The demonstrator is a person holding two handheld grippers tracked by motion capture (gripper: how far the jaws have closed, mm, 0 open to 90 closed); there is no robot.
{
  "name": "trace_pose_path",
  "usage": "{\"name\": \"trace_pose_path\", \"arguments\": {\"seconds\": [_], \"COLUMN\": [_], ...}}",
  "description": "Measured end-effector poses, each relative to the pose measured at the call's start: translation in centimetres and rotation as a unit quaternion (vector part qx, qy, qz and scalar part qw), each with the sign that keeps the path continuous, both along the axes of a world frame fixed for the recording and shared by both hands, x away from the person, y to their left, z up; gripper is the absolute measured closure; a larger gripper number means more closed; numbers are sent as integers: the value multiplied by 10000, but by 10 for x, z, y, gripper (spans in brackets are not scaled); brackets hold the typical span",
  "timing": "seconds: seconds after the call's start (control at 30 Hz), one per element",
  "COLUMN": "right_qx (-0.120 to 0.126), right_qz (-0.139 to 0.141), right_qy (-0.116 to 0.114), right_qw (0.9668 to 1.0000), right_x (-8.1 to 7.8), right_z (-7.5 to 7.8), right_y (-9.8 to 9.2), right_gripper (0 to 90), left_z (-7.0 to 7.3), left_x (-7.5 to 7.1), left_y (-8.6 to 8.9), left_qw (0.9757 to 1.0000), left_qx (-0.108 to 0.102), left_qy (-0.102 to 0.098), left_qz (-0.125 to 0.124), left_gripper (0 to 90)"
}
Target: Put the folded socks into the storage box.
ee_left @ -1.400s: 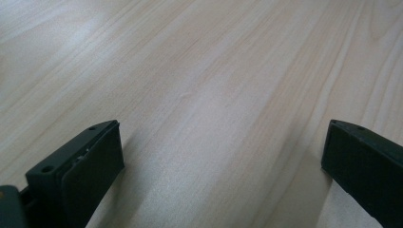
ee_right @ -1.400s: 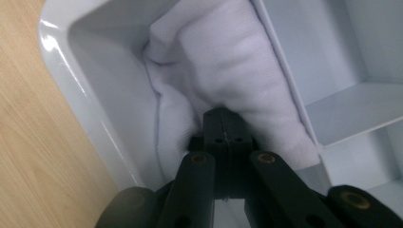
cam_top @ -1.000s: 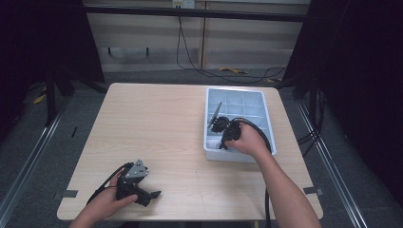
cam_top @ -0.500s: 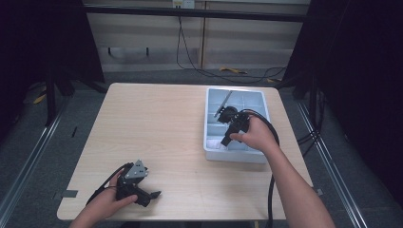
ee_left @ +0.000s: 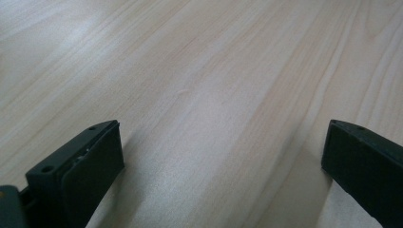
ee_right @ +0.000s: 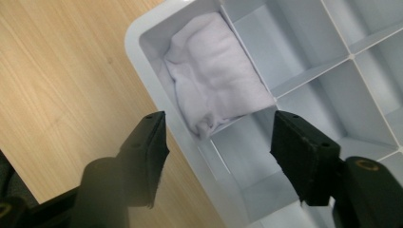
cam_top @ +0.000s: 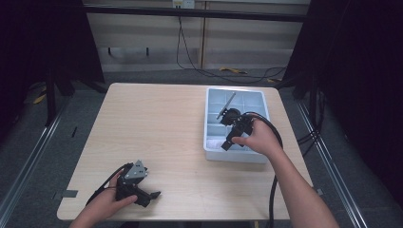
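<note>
Over the tray's [cam_top: 212, 145] near-left corner, your right gripper [ee_right: 216, 142] hangs wide open above the white cloth [ee_right: 214, 90] tucked there, so next drop and pinch it, while your left gripper [ee_left: 223, 156] rests wide open on the table [cam_top: 161, 123].

We see the table [cam_top: 157, 128] evenly lit from above in the high view, while the room around it falls into deep darkness at both sides. That picture is soft, with fine detail lost. In the left gripper view the wood grain is slightly blurred and a pale sheen sits at the upper left; the 2 jaws cast faint shadows. In the right gripper view the white cloth [ee_right: 214, 71] is bright, nearly washed out, and the near jaws are out of focus.
</note>
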State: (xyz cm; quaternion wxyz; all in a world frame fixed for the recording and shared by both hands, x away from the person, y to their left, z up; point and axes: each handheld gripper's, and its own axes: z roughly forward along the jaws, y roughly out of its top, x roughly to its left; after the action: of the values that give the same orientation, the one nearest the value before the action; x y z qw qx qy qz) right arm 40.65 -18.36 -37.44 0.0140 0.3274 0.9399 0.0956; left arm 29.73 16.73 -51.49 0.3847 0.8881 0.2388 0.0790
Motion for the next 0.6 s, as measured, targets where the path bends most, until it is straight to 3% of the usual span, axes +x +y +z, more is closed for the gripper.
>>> {"name": "trace_pose_path", "arguments": {"seconds": [0.6], "right_qx": [125], "right_qz": [-70], "right_qy": [-145], "right_qw": [9998], "right_x": [-18], "right_z": [9], "right_y": [-16], "right_gripper": [263], "left_z": [0], "left_x": [0], "left_y": [0], "left_qw": [10000], "left_qx": [-11], "left_qy": [13], "left_qz": [9], "left_gripper": [0]}}
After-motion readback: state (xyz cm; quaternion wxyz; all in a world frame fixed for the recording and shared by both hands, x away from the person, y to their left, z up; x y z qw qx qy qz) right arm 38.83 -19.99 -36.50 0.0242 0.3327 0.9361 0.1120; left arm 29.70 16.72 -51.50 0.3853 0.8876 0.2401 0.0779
